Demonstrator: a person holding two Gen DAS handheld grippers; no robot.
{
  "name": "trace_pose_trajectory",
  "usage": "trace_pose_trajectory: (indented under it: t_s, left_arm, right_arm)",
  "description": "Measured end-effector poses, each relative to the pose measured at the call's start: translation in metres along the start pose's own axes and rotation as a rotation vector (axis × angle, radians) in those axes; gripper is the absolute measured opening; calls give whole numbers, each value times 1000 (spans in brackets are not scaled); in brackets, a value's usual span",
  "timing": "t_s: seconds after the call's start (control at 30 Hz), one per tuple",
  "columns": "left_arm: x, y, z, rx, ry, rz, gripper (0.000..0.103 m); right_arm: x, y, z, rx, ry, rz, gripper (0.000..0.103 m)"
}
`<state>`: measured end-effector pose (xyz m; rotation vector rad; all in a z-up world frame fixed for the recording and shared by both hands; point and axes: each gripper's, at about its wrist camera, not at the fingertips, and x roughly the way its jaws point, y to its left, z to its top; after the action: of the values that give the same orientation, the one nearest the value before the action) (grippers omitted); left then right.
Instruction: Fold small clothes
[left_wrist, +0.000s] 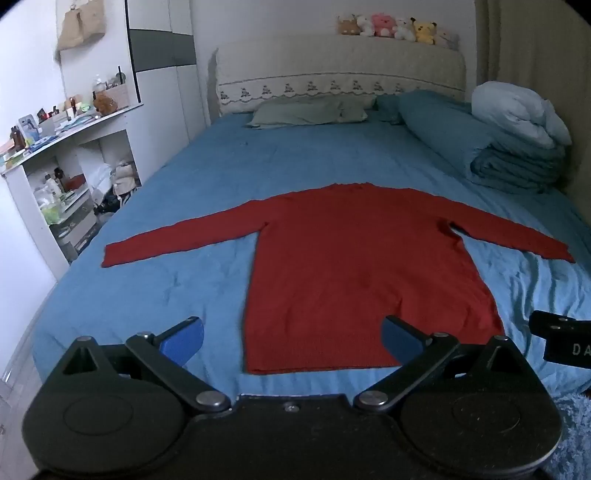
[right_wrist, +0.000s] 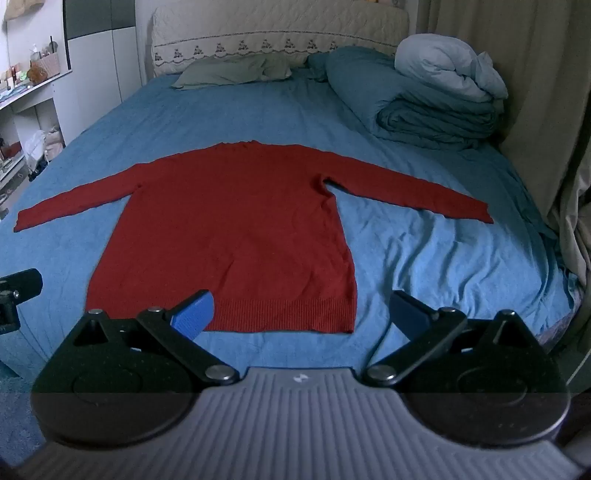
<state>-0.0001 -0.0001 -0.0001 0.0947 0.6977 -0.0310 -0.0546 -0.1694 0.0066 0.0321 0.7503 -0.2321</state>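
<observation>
We held both tools spread wide, the left tool (left_wrist: 291, 341) and right tool (right_wrist: 301, 314) poised just short of the red sweater (left_wrist: 354, 273)'s hem, flat on the bed (left_wrist: 184, 177).

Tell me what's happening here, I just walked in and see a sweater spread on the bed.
A person holds a gripper in each hand near the foot of the bed. The red sweater lies flat, both sleeves spread out, unfolded. The left gripper and right gripper hover open by its hem, gripping nothing. Folding hasn't started.
</observation>
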Motion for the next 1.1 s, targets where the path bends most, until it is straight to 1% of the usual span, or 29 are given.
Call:
trace_pose_trajectory:
  t_s: [0.27,0.3,1.1]
  left_arm:
    - [-3,-6,1,21,-9,-2,103]
    - [-4,3,-2,8,-12,0,103]
    - [-6,2,3,7,-18,3,103]
  right_arm:
    - [0,0,0,0,-5,0,103]
    - [0,0,0,0,-4,0,103]
    - [0,-2,1,0,-2,0,103]
